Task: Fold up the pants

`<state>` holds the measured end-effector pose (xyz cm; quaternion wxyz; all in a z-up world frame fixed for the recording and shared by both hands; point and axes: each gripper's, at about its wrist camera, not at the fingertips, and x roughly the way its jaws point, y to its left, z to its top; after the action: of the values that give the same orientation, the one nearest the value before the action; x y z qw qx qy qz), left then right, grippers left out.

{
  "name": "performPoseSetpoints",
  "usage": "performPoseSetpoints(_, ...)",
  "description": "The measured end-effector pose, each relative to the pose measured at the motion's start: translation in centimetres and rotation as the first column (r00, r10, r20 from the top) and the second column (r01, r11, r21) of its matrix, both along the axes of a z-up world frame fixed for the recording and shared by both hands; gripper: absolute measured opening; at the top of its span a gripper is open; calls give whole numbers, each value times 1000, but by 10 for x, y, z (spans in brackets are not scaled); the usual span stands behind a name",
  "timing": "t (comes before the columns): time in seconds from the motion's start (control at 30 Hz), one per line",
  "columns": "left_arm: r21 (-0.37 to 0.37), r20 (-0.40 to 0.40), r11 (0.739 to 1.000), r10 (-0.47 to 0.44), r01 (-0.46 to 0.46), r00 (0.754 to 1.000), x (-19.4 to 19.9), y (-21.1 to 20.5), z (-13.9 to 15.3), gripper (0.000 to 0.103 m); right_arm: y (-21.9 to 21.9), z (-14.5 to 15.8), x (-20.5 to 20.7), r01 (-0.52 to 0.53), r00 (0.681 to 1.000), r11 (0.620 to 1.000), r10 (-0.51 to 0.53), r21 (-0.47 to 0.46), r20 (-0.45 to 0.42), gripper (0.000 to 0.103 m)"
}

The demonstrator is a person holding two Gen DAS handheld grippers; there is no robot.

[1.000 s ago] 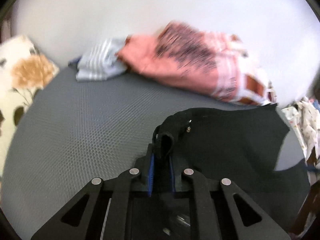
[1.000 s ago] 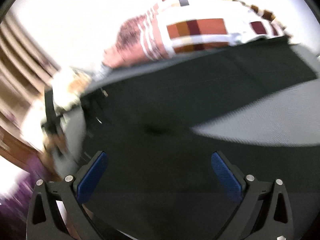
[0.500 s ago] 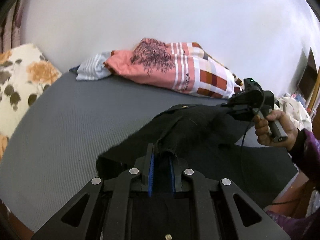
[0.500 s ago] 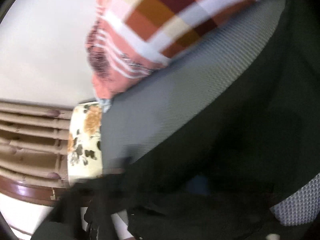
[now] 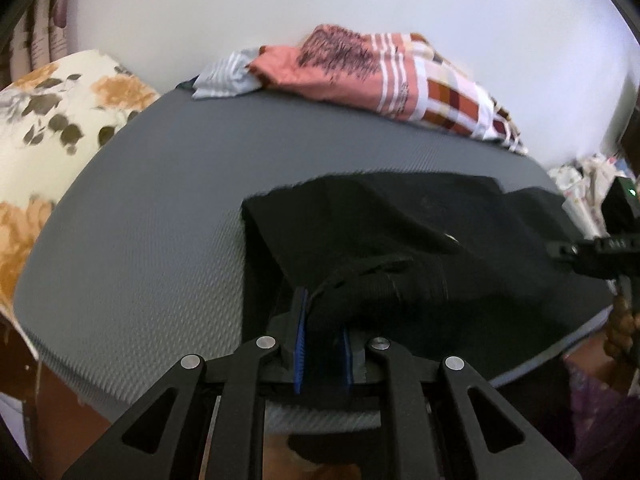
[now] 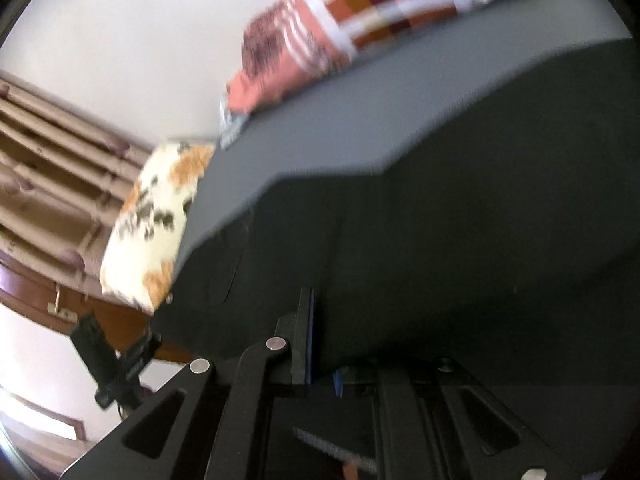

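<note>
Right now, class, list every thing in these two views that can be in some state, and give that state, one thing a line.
black pants: partly lifted off the mattress, bunched, not yet neatly folded.
left gripper: shut on the pants' fabric.
right gripper: shut on the pants.
grey mattress: flat, partly covered by the pants.
checked blanket: crumpled at the wall.
floral pillow: lying at the mattress's edge.

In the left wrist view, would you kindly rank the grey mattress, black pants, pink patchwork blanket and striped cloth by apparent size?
1. grey mattress
2. black pants, though nearness to the camera enlarges them
3. pink patchwork blanket, farther away, so probably understated
4. striped cloth
</note>
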<state>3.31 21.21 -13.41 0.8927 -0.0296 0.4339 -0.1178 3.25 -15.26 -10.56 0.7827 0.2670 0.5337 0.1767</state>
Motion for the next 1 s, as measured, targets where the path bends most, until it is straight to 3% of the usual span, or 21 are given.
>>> performPoseSetpoints(0.2, 61, -23, 998, 6, -4, 1000, -16, 2, -32, 15, 7, -27, -18, -38, 998, 997, 35, -61, -49, 9)
performPoseSetpoints(0.37, 133, 29, 991, 30, -34, 999, -18, 3, -35, 23, 10, -30, -21, -53, 998, 995, 49, -89, -46, 9)
performPoseSetpoints(0.47, 208, 58, 971, 113, -123, 992, -15, 17, -34, 62, 8, -36, -21, -43, 997, 996, 38, -76, -69, 9)
performPoseSetpoints(0.5, 212, 70, 968, 126, -138, 989, -16, 23, -33, 65, 7, -37, -22, -38, 996, 997, 32, -71, -80, 9)
performPoseSetpoints(0.67, 244, 147, 932, 239, -269, 960, -25, 54, -12, 65, 6, -41, -23, -37, 996, 998, 33, -49, -81, 9)
performPoseSetpoints(0.77, 174, 209, 918, 320, -357, 924, -36, 76, 16, 65, 3, -42, -24, -37, 996, 999, 35, -25, -76, 10)
performPoseSetpoints(0.8, 107, 223, 936, 306, -335, 926, -41, 78, 28, 65, 2, -43, -24, -40, 996, 999, 39, -10, -75, 11)
performPoseSetpoints(0.87, 43, 217, 969, 228, -243, 949, -43, 64, 45, 65, -1, -45, -25, -38, 997, 999, 40, 28, -73, 12)
performPoseSetpoints(0.93, 29, 209, 985, 160, -170, 965, -40, 39, 48, 65, -4, -49, -25, -24, 997, 996, 31, 82, -76, 13)
performPoseSetpoints(1.0, 17, 174, 999, 35, -39, 984, -35, 0, 37, 65, -5, -51, -25, -13, 997, 992, 22, 122, -77, 16)
